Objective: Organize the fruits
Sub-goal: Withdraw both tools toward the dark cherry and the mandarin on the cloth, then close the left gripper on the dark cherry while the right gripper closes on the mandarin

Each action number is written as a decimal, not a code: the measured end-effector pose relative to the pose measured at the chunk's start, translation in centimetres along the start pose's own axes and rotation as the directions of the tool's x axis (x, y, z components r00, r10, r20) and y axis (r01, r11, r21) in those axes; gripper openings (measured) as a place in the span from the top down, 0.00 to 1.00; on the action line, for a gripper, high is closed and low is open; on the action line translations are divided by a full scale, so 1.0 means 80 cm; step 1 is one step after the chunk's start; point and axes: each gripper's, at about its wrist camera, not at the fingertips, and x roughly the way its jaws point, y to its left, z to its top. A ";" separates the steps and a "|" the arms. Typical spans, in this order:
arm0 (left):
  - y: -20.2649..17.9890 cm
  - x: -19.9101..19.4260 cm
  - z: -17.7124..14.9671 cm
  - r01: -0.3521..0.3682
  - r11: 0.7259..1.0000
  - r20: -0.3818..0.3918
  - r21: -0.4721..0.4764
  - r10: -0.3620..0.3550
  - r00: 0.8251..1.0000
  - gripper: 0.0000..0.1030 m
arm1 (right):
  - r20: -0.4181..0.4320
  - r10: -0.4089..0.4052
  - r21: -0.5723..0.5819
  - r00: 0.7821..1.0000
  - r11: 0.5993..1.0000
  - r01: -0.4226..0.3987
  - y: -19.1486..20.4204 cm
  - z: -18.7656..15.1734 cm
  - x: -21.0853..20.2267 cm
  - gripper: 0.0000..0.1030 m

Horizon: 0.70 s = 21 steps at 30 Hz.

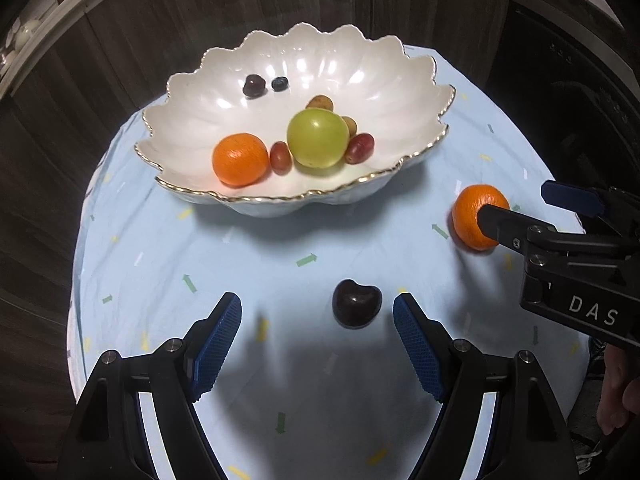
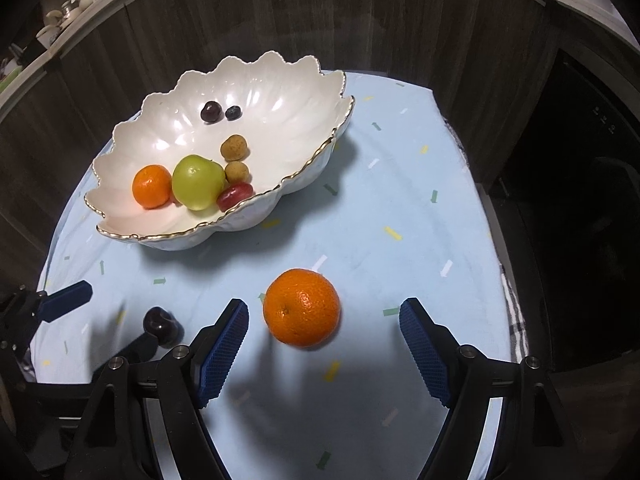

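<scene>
1. Left wrist view: left gripper low over the worktop, which is covered by a pale blue cloth with small arrow marks; jaws wide apart, gripping nothing.
2. Dark cherry on the cloth between the blue fingertips, nearer the right-hand one, touching neither; notch of its heart shape turned up toward the bowl.
3. White scalloped bowl with a gilt rim beyond, long axis running left to right. Inside: a small orange, a green fruit, two red grapes, two tan round fruits half hidden behind the green one, plus a dark cherry and a blueberry near the far wall.
4. Right gripper reaching in from the right edge, one black finger in front of a loose orange, so partly blocking it; nothing between cherry and bowl.
5. Right wrist view: right gripper with jaws spread wide, nothing gripped; loose orange on the cloth between the fingertips, closer to the left one, stem dimple facing the camera.
6. Left gripper at lower left, straddling the cherry.
7. Bowl at upper left, long axis slanting from lower left to upper right. Dark wood panelling behind, shelves with crockery at top left.
</scene>
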 end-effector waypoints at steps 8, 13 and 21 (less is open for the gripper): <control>-0.008 0.016 -0.005 0.012 1.000 -0.022 0.022 -0.012 1.000 0.25 | -0.019 0.010 -0.010 1.000 1.000 -0.010 0.000 -0.003 0.015 0.24; -0.008 0.024 -0.003 0.012 1.000 -0.030 0.026 -0.011 0.999 0.33 | -0.029 0.014 -0.014 0.999 1.000 -0.014 0.001 -0.003 0.023 0.24; -0.009 0.034 -0.003 0.022 0.999 -0.026 0.031 -0.021 0.999 0.44 | -0.044 0.020 -0.024 0.999 1.000 -0.021 0.002 -0.004 0.035 0.24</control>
